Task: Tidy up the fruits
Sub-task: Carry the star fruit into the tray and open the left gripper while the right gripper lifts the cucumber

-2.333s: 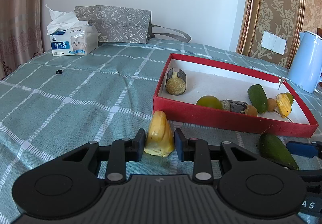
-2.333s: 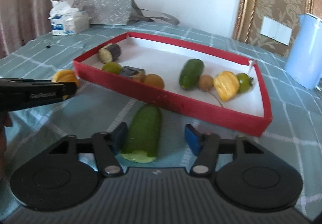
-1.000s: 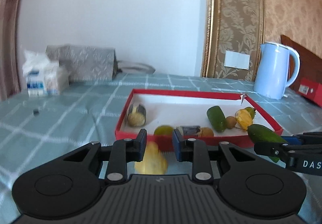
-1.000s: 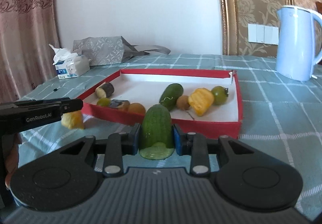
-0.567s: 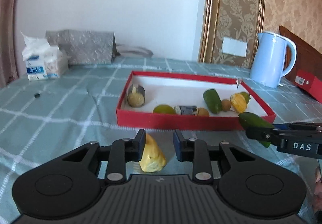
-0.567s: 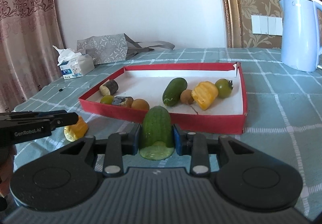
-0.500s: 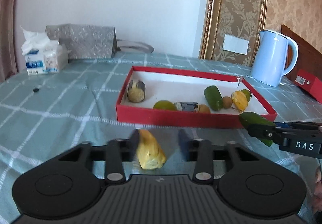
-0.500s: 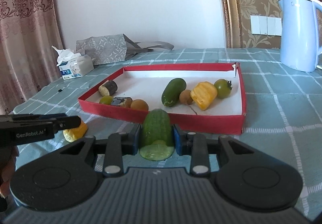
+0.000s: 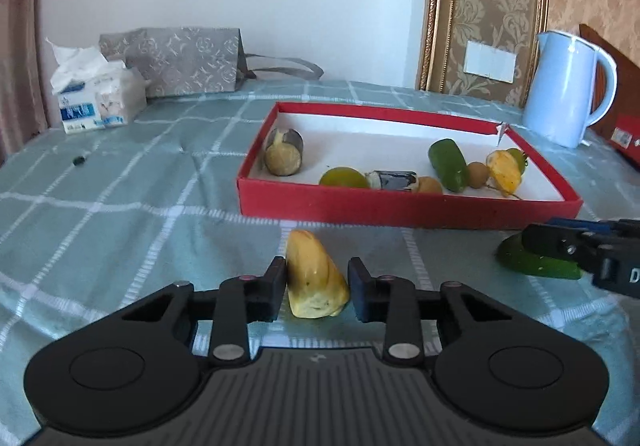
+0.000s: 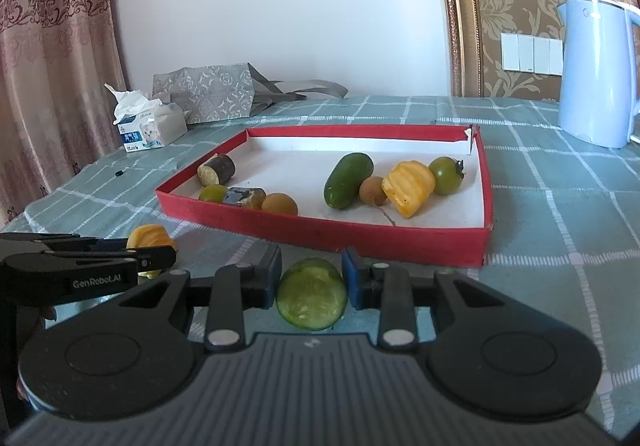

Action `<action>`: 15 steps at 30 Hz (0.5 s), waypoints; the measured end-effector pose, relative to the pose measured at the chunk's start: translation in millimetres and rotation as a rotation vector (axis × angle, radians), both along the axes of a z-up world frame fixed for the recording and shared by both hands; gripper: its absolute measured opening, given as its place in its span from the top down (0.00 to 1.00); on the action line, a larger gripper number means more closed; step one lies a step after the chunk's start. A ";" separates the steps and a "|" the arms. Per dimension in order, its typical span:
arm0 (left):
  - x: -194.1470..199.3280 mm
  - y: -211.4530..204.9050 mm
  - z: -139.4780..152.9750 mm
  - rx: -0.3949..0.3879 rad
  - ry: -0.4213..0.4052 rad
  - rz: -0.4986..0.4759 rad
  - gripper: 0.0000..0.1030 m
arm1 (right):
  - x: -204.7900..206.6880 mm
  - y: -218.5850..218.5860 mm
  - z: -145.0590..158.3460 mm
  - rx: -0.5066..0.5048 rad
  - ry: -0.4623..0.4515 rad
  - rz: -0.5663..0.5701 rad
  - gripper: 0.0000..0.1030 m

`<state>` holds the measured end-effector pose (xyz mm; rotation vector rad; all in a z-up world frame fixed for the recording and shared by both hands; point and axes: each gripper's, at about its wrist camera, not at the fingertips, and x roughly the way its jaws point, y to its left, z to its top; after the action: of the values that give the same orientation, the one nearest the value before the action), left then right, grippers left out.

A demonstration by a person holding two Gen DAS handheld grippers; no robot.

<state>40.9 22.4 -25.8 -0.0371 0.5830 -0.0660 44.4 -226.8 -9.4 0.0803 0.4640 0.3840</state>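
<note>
While the left tool [image 9: 317, 288] closes its jaws on the yellow fruit chunk [image 9: 314, 278], pads touching both sides, the chunk sits just in front of the red tray [image 9: 400, 201] on the checked counter [image 9: 120, 205]. Mid: tray w/ assorted fruit inside. Right: right tool [image 10: 311, 278] clamped on the cut cucumber [image 10: 311, 294], near tray's front wall.
</note>
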 end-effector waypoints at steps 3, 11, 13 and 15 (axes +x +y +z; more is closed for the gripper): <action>-2.0 -2.2 0.7 0.005 -0.014 -0.012 0.69 | 0.5 5.5 -2.8 -0.038 0.008 -0.001 0.70; -3.3 -4.7 2.9 0.017 -0.024 -0.024 0.70 | 4.9 12.4 -12.6 -0.101 0.078 0.010 0.70; -3.6 -3.6 5.5 0.007 -0.025 -0.025 0.70 | 5.8 12.9 -14.1 -0.107 0.085 0.007 0.70; -4.7 -3.4 9.2 0.003 -0.032 -0.029 0.70 | 5.4 13.3 -14.5 -0.107 0.083 0.008 0.68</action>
<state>36.3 19.1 -16.6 -0.0245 0.5518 -0.0937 49.8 -213.4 -23.9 -0.0099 0.5663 0.3643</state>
